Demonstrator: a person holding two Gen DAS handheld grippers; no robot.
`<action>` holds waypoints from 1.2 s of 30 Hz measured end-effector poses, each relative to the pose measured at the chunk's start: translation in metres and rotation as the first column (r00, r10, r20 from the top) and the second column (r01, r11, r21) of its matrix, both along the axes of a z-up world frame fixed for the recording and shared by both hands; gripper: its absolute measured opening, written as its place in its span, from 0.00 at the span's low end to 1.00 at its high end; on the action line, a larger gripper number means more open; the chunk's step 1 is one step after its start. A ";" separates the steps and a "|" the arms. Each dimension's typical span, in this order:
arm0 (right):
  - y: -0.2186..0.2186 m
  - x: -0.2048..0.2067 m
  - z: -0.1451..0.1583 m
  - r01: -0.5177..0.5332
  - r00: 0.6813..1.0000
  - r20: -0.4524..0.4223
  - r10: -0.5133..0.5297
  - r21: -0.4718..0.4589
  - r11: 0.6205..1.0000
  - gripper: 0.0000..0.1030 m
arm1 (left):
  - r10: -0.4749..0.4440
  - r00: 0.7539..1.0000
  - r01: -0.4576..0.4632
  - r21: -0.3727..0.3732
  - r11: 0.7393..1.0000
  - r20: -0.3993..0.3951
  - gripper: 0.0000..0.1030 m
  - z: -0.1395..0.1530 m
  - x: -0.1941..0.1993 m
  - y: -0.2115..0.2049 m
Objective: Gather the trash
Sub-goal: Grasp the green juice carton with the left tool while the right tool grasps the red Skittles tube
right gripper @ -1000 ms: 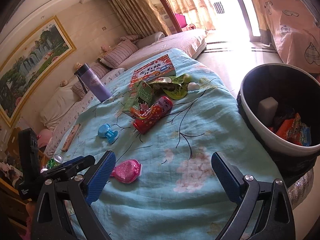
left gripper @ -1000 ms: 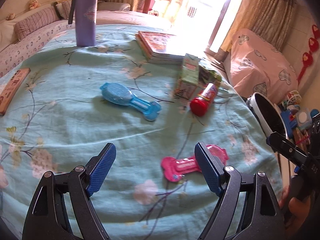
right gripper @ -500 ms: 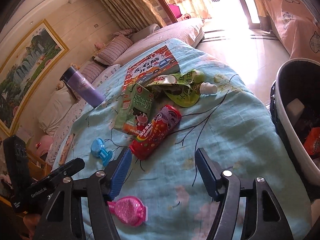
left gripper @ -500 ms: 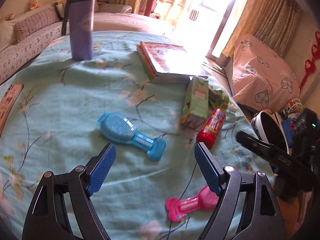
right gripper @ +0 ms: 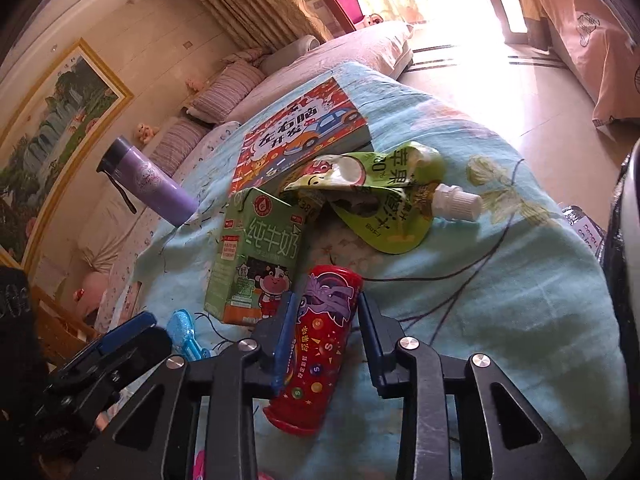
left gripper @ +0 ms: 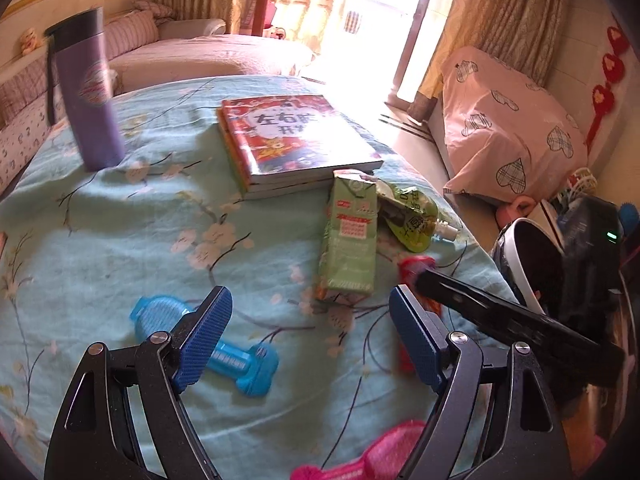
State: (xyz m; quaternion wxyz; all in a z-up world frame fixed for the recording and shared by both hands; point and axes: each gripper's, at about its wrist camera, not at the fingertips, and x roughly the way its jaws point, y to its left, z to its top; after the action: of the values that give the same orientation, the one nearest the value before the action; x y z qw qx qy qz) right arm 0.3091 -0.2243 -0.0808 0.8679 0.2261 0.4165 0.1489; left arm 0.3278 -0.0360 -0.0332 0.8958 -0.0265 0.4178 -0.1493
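On the teal floral bedspread (right gripper: pixel 500 280), beside a green milk carton (right gripper: pixel 256 256), lay a red candy tube (right gripper: pixel 320 344) printed with a purple pony and coloured dots. Your right gripper (right gripper: pixel 326 344) pointed down over it, jaws closing with the tube between them; the left pad touched it, the right showed a sliver of gap. Your left gripper (left gripper: pixel 308 336) hovered wide apart and empty above a blue comb (left gripper: pixel 236 360).
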 end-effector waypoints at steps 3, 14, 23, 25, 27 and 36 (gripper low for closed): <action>-0.019 -0.016 0.006 0.012 1.000 0.006 -0.012 -0.006 1.000 0.29 | -0.019 1.000 0.020 0.032 0.999 -0.020 0.81 -0.010 0.017 -0.019; -0.023 -0.026 0.005 -0.023 0.999 -0.045 0.017 -0.126 0.992 0.36 | -0.047 0.998 0.048 0.029 0.998 -0.034 0.30 -0.014 0.003 -0.024; -0.003 -0.048 -0.003 -0.035 0.999 0.006 0.037 -0.190 0.981 0.31 | -0.045 0.998 0.044 -0.026 0.999 -0.034 0.30 -0.007 -0.044 -0.002; -0.007 -0.055 0.001 -0.023 0.999 0.024 0.028 -0.184 0.983 0.31 | -0.045 0.999 0.044 -0.033 0.998 -0.025 0.30 -0.004 -0.052 -0.001; -0.013 -0.063 0.007 -0.018 0.999 0.041 0.025 -0.150 0.989 0.31 | -0.050 0.998 0.049 -0.044 0.998 -0.024 0.30 -0.002 -0.058 -0.004; -0.056 -0.103 0.045 0.052 0.990 0.130 -0.044 -0.056 0.997 0.31 | -0.133 0.991 0.133 -0.047 0.990 0.009 0.30 0.015 -0.085 -0.043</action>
State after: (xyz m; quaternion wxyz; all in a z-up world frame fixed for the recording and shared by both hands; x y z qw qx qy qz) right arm 0.2061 -0.2808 -0.0358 0.9026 0.2002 0.3582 0.1300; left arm 0.2432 -0.0791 -0.0187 0.8842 -0.0194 0.4123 -0.2187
